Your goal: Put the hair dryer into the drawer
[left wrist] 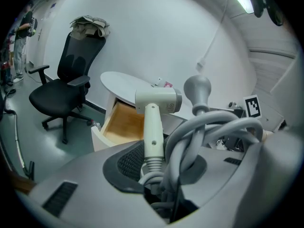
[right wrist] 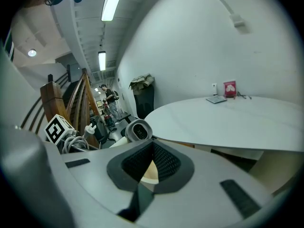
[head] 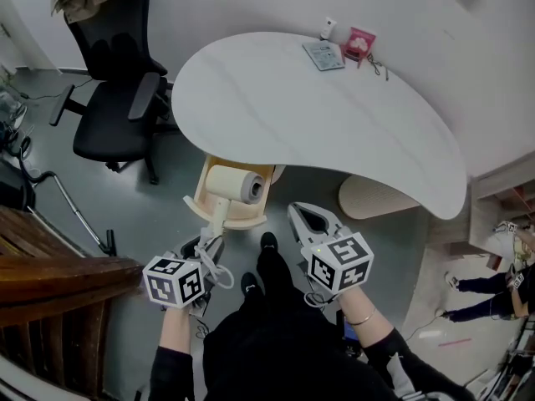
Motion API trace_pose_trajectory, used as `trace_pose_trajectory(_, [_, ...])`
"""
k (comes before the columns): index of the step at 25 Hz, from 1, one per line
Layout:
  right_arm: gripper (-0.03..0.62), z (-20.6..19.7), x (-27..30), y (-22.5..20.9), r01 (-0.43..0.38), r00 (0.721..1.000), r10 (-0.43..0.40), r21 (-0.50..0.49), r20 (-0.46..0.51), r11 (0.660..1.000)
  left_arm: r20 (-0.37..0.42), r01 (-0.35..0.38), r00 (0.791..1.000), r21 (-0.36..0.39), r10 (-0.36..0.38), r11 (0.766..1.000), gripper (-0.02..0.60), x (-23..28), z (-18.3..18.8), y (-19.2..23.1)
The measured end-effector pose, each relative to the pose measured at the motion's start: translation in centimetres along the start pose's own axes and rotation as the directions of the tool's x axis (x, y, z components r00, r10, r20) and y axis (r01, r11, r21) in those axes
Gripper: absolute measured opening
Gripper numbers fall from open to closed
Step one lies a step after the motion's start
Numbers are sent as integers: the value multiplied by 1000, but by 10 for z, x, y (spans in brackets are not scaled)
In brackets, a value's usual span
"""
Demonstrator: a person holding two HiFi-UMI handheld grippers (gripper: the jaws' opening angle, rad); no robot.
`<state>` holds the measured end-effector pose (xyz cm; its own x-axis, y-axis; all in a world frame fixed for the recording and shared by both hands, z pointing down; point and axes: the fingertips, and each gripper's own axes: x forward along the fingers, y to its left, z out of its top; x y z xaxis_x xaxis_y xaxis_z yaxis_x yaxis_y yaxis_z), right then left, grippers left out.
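Note:
A cream hair dryer (head: pixel 236 184) hangs over the open wooden drawer (head: pixel 203 192) under the white table (head: pixel 334 124). Its barrel lies across the drawer's mouth. My left gripper (head: pixel 211 245) is shut on the dryer's handle, with the bundled grey cord (head: pixel 219 270) caught alongside. In the left gripper view the hair dryer (left wrist: pixel 156 101) stands upright between the jaws of the left gripper (left wrist: pixel 156 161), with the cord (left wrist: pixel 209 132) looped at the right and the drawer (left wrist: pixel 124 122) beyond. My right gripper (head: pixel 305 220) hovers to the right of the drawer, shut and holding nothing. The right gripper (right wrist: pixel 151 152) points at the dryer's barrel (right wrist: pixel 137 131).
A black office chair (head: pixel 117 98) stands left of the table. A pink box (head: pixel 360 43) and a booklet (head: pixel 323 54) lie at the table's far edge. A wooden stair rail (head: pixel 50 291) fills the lower left. My shoes (head: pixel 267 242) are on the grey floor below the drawer.

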<state>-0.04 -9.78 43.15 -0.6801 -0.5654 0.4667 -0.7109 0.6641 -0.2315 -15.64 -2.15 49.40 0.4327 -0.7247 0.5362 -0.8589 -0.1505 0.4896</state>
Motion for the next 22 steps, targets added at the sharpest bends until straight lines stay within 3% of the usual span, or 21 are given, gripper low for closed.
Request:
trace_pose_trajectory(11, [3,2,26,-20,-17,999,17,20,-36,1000,-134,-88,987,24,90,996,143,20,-14,30])
trace_pose_trajectory(22, [3,4,45,-49,-20,998,25,72,-65,997,-284,-126,949,51,135,991,142,47,-22,49])
